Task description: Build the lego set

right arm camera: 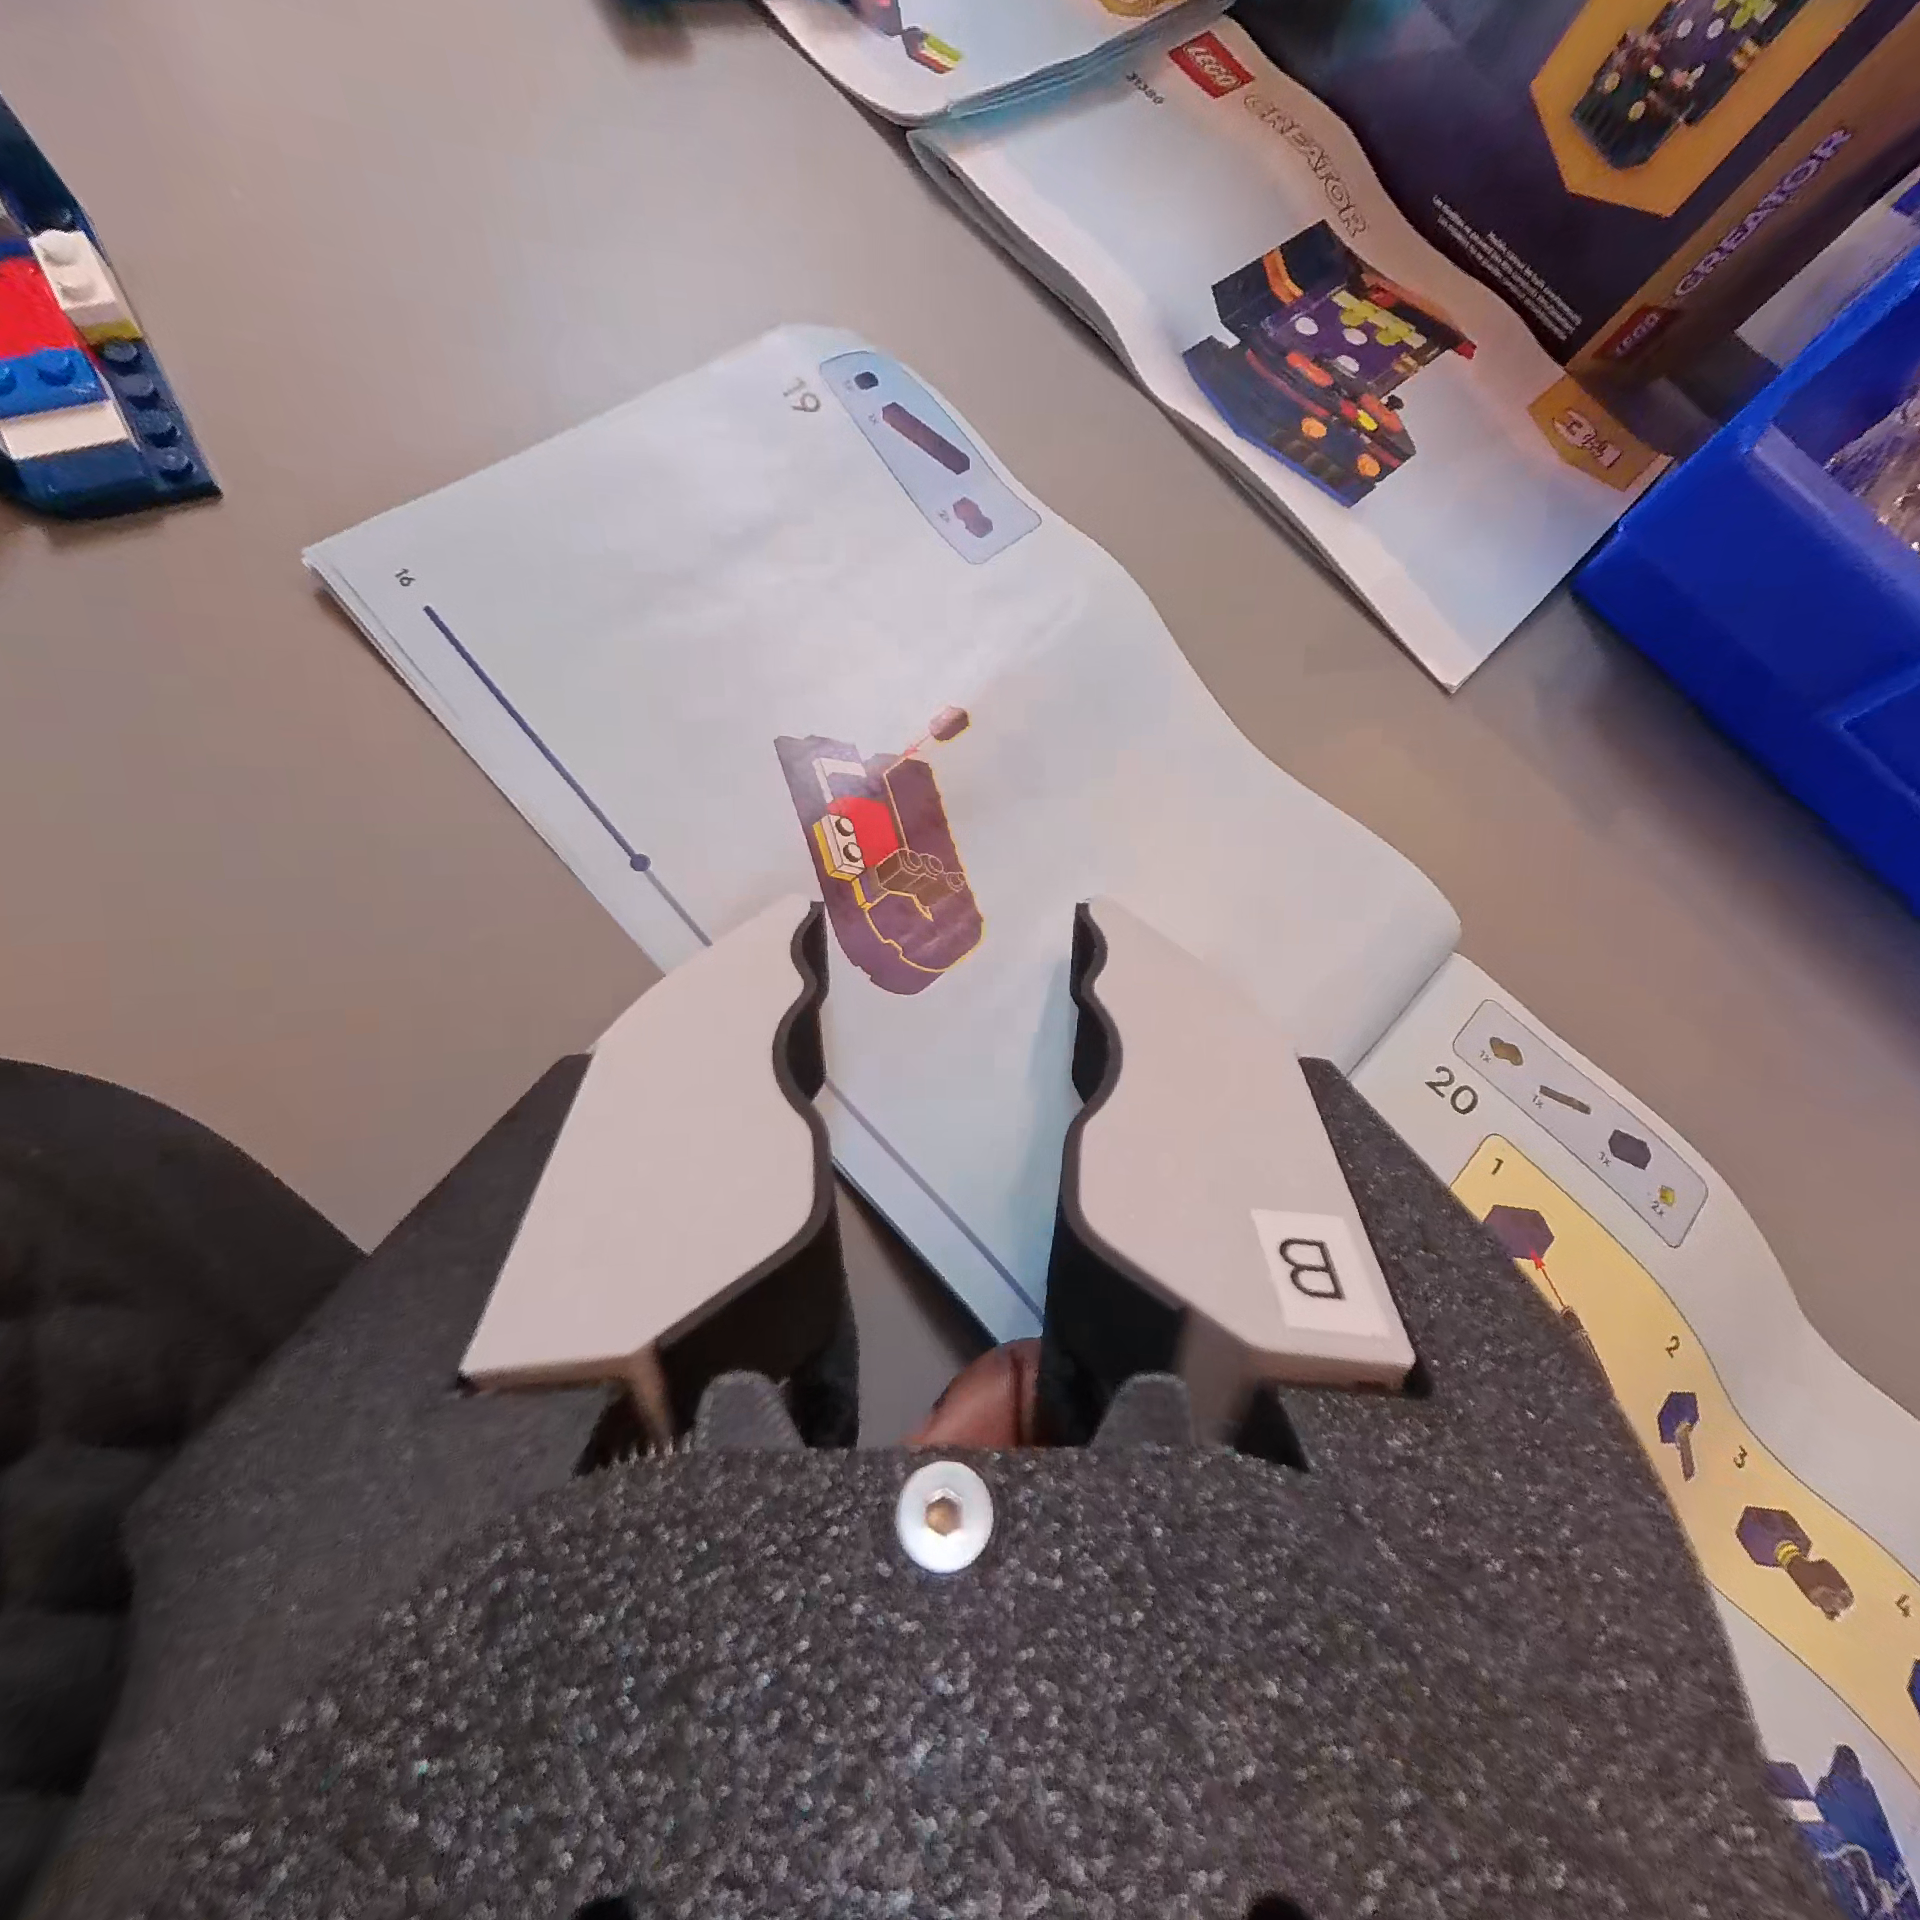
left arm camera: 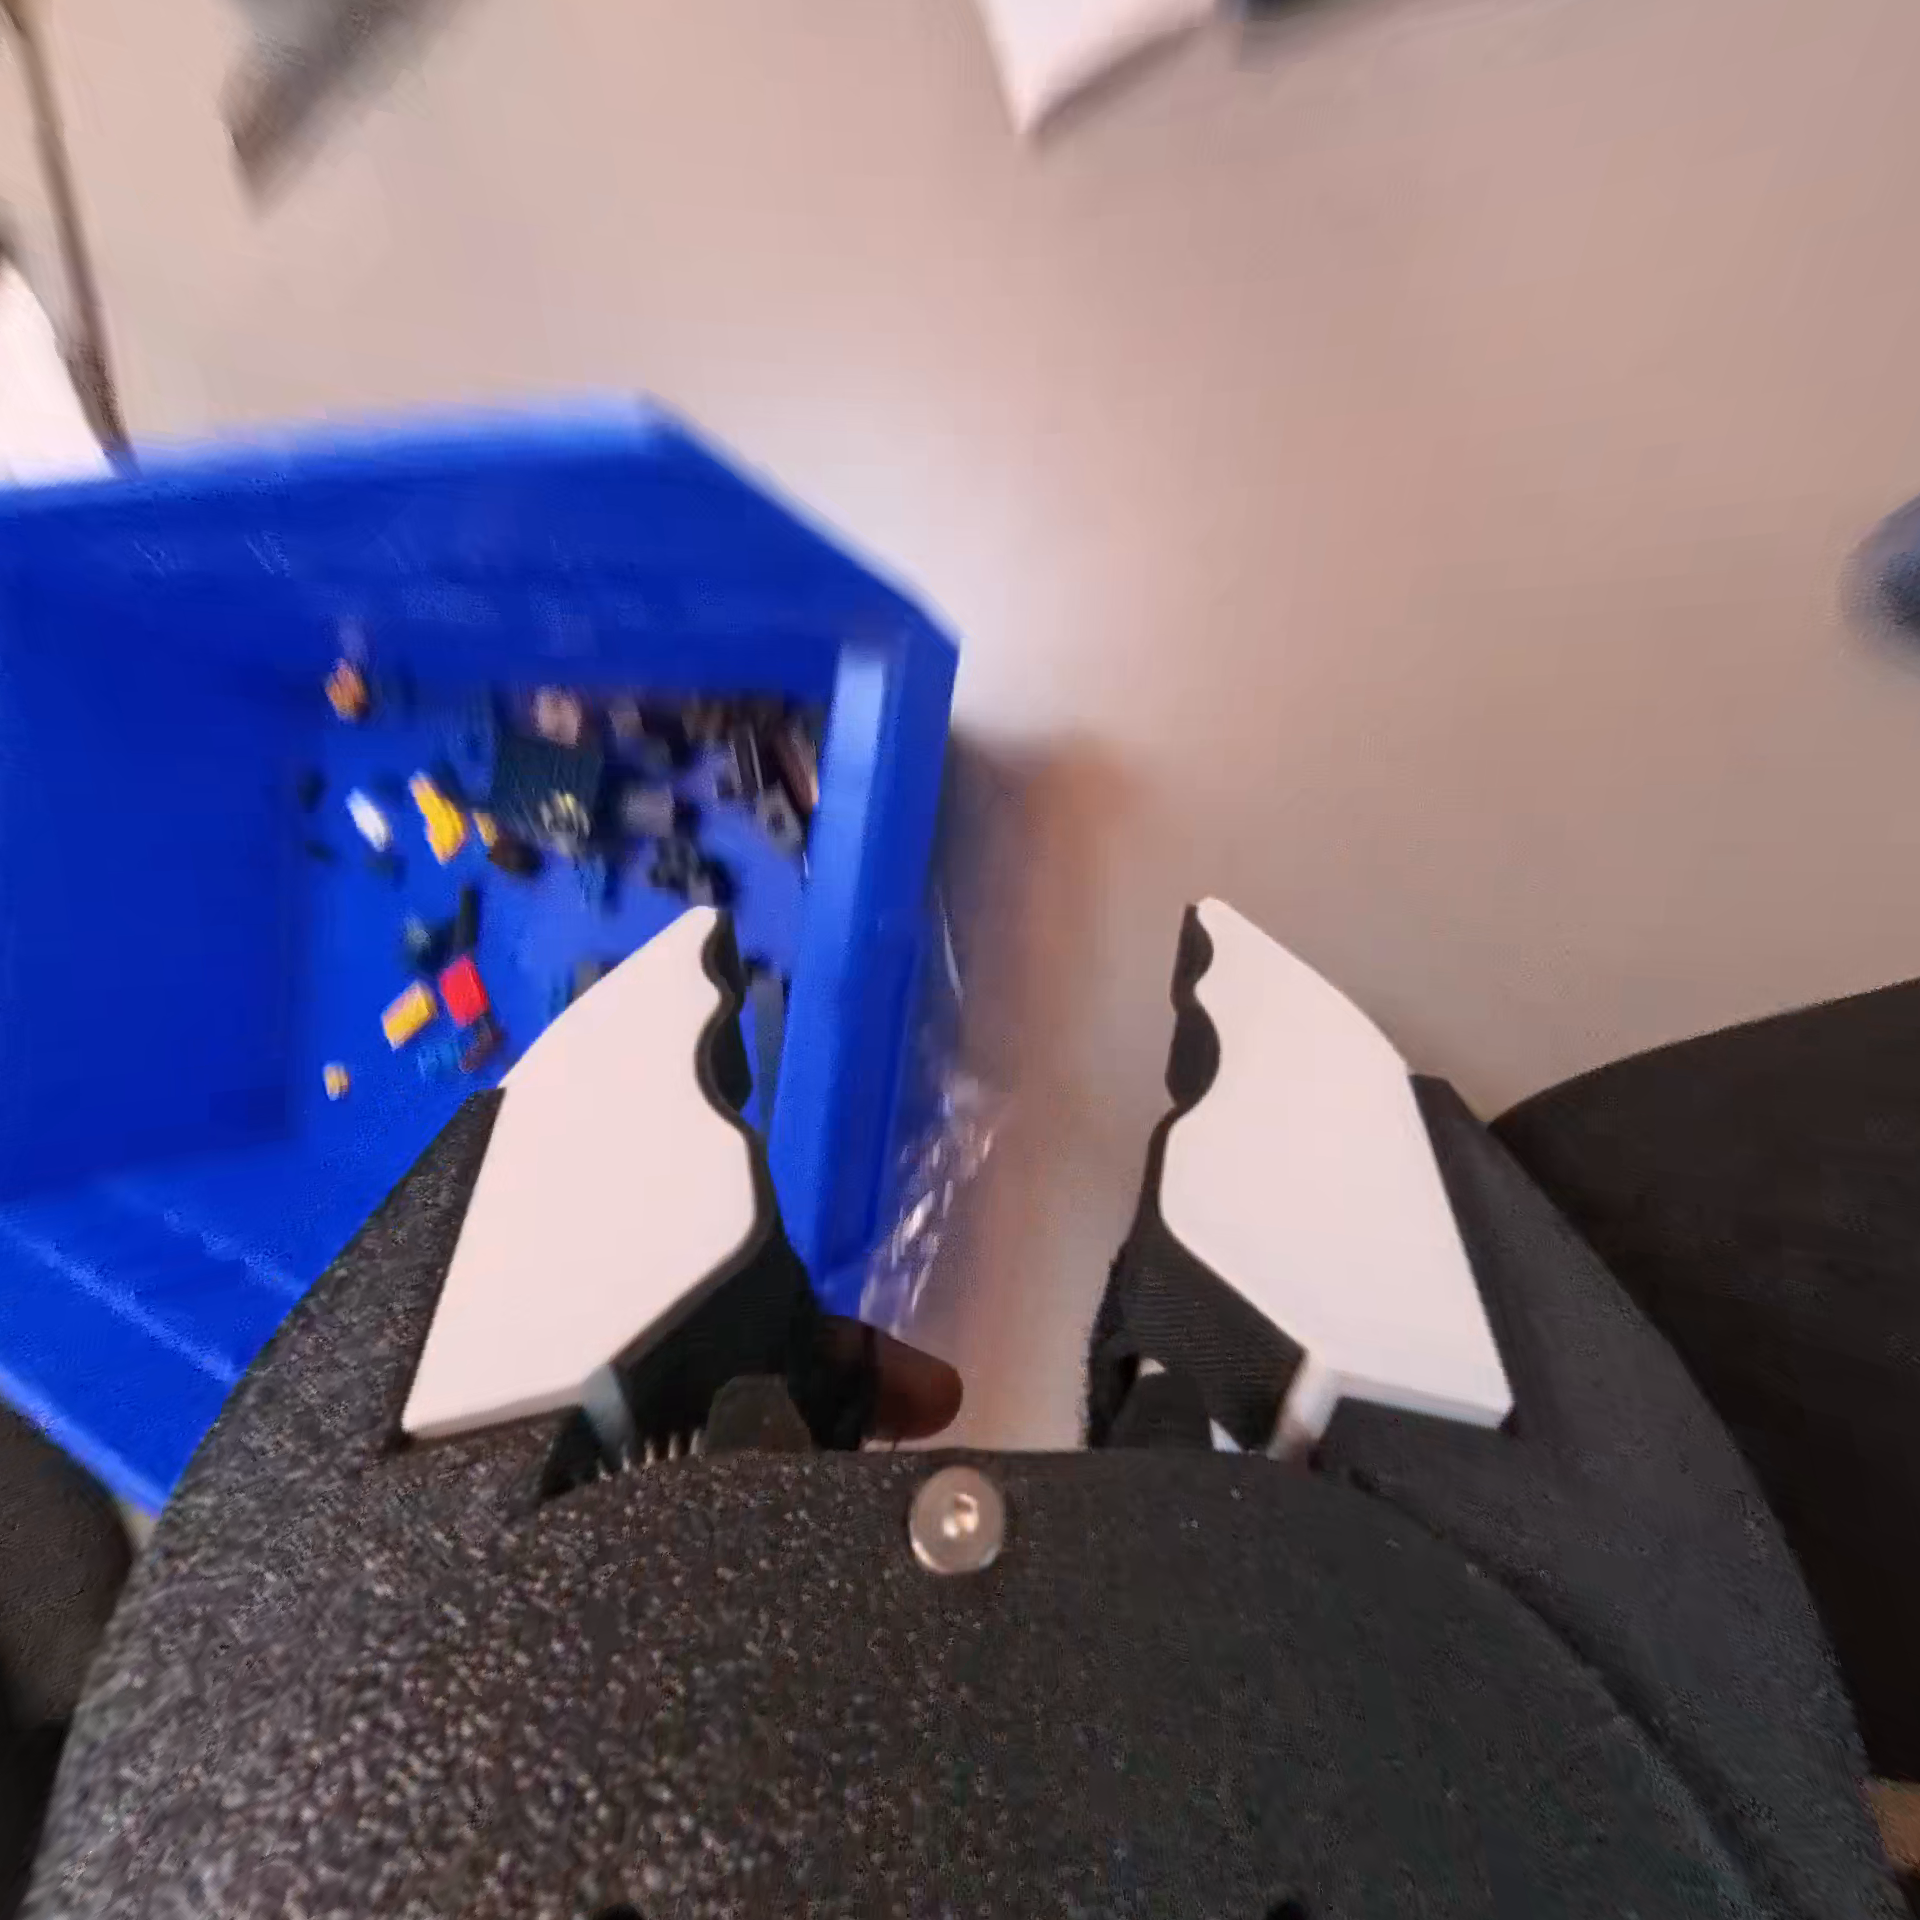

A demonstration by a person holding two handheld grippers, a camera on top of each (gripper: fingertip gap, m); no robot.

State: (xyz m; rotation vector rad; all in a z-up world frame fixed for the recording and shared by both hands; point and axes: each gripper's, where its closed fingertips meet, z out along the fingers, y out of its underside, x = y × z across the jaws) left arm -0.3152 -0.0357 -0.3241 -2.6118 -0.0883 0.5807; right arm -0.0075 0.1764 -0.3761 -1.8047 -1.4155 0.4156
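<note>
Left gripper [left arm camera: 951, 914] spread wide, grasp bare, beside the blurred blue plastic bin [left arm camera: 883, 935] of small bricks. Right gripper [right arm camera: 951, 914] partly open, bare, above the open pale-blue instruction booklet [right arm camera: 727, 582] on the grey bench [right arm camera: 312, 260].

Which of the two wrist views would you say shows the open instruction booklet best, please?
The right wrist view: the open instruction booklet lies sharp and nearly whole on the grey table, just ahead of the open right gripper. The left wrist view is blurred, shows a blue bin of small parts, and no booklet.
</note>
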